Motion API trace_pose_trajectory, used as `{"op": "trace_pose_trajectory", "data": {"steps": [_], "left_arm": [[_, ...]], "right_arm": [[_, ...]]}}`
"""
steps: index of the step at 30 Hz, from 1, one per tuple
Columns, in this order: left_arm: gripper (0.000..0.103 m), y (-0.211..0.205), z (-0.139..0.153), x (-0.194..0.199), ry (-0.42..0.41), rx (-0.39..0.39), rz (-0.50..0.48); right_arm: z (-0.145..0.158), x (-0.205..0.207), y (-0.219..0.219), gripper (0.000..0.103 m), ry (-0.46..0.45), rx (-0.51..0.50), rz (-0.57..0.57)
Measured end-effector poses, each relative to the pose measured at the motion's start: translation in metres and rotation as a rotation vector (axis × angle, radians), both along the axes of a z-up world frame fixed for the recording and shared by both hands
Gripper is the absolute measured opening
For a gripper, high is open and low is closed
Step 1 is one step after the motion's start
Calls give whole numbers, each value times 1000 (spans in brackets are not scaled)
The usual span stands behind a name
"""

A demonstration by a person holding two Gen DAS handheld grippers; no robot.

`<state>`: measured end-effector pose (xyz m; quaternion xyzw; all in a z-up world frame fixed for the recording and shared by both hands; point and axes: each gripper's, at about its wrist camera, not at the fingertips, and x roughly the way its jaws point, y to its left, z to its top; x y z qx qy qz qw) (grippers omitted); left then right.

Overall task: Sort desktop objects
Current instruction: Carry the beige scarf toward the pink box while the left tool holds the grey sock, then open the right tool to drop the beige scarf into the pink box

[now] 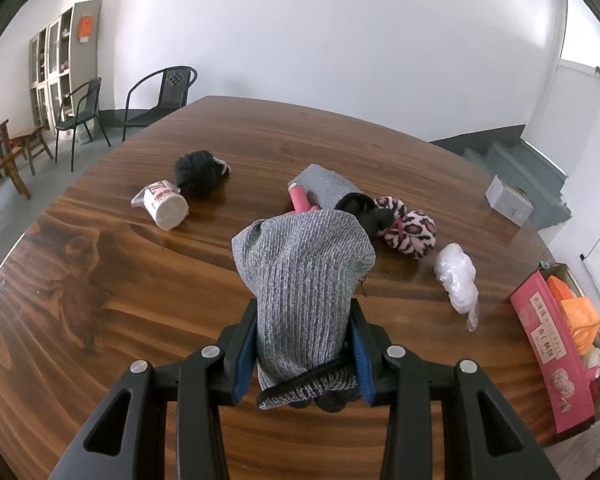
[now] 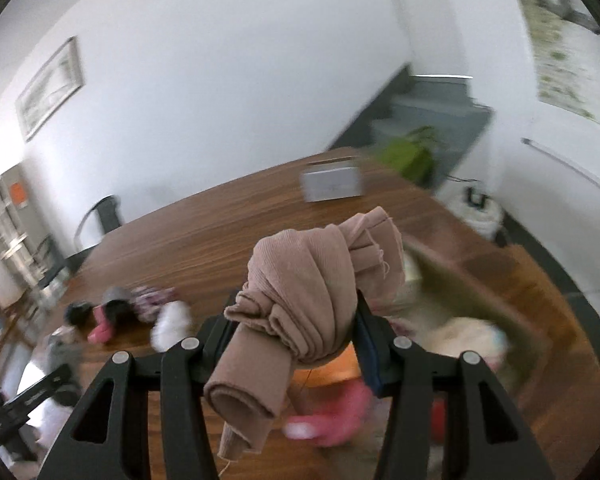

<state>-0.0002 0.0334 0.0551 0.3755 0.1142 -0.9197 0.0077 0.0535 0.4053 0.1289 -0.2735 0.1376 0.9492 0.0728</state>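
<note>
My left gripper (image 1: 303, 344) is shut on a grey knitted sock (image 1: 304, 276) and holds it above the wooden table (image 1: 100, 280). My right gripper (image 2: 296, 340) is shut on a knotted beige sock (image 2: 304, 304) above a brown box (image 2: 500, 304) with pink and orange items inside; this view is blurred. On the table lie a black sock ball (image 1: 198, 170), a white paper-wrapped roll (image 1: 166, 204), a pink tube (image 1: 300, 198), a grey cloth (image 1: 324, 184), a black bundle (image 1: 362, 210), a leopard-print pair (image 1: 410, 226) and a clear plastic bag (image 1: 458, 276).
A pink carton (image 1: 552, 360) and orange packs (image 1: 578, 312) fill a tray at the table's right edge. A white box (image 1: 508, 200) stands at the far right. Black chairs (image 1: 160, 96) and a cabinet (image 1: 60, 60) stand behind the table.
</note>
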Motion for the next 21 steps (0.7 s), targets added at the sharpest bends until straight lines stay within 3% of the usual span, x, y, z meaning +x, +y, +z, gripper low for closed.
{"op": "trace_pose_trajectory", "data": {"steps": [6, 14, 18, 21], "left_arm": [[42, 8, -1, 1, 1, -15, -13], [42, 35, 1, 10, 13, -18, -77], [42, 45, 0, 11, 6, -30, -98], [42, 51, 0, 12, 6, -30, -112]], "right_arm": [[-4, 7, 32, 55, -19, 20, -76], [-20, -1, 45, 57, -69, 36, -60], [-22, 0, 53, 70, -49, 8, -50], [-19, 9, 58, 74, -8, 0, -79]]}}
